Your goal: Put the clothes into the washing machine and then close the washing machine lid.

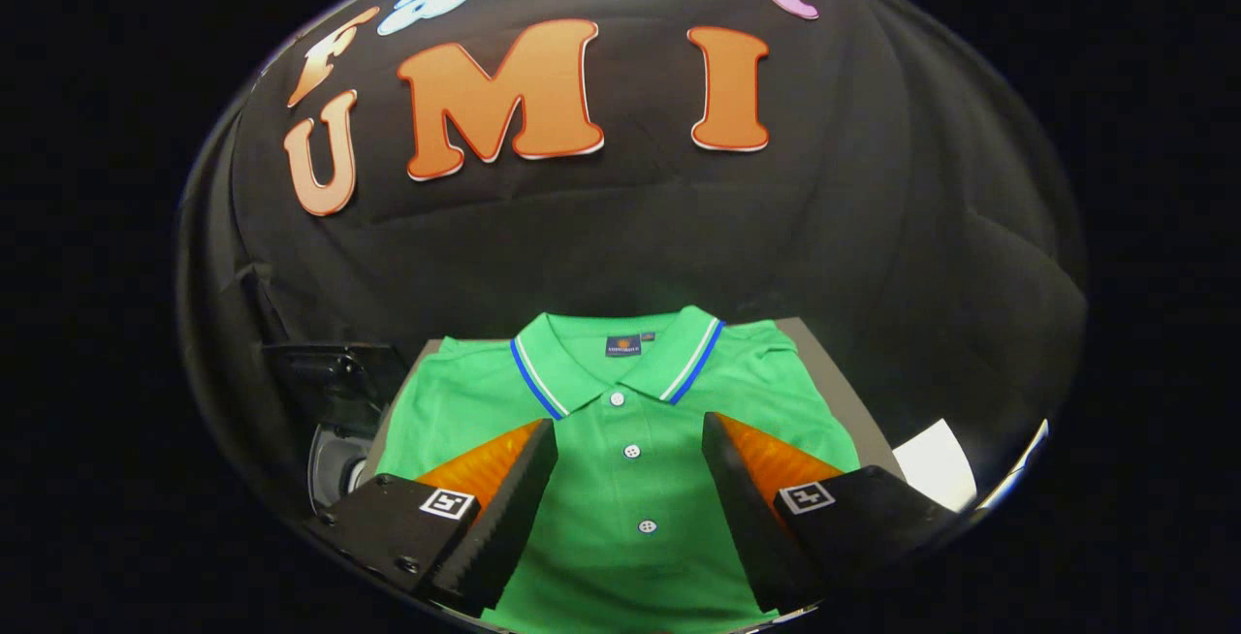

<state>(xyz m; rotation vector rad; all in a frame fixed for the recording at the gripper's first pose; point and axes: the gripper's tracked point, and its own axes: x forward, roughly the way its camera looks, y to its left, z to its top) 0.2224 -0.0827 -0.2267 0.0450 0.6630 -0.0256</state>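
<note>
Polo shirt (620, 459), green, lies flat and buttoned on a grey table (842, 384), collar at the far side. Gripper (630, 464) hovers over the placket, jaws spread wide, gripping nothing. Washing machine (339, 421) sits near left, dark lid apparently up. Advice: drop straight down, pinch a thick fold near the buttons so several layers bunch, then lift.

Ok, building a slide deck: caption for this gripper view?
Open claw poised over a folded green polo shirt, the dark washing machine beside it.
</note>
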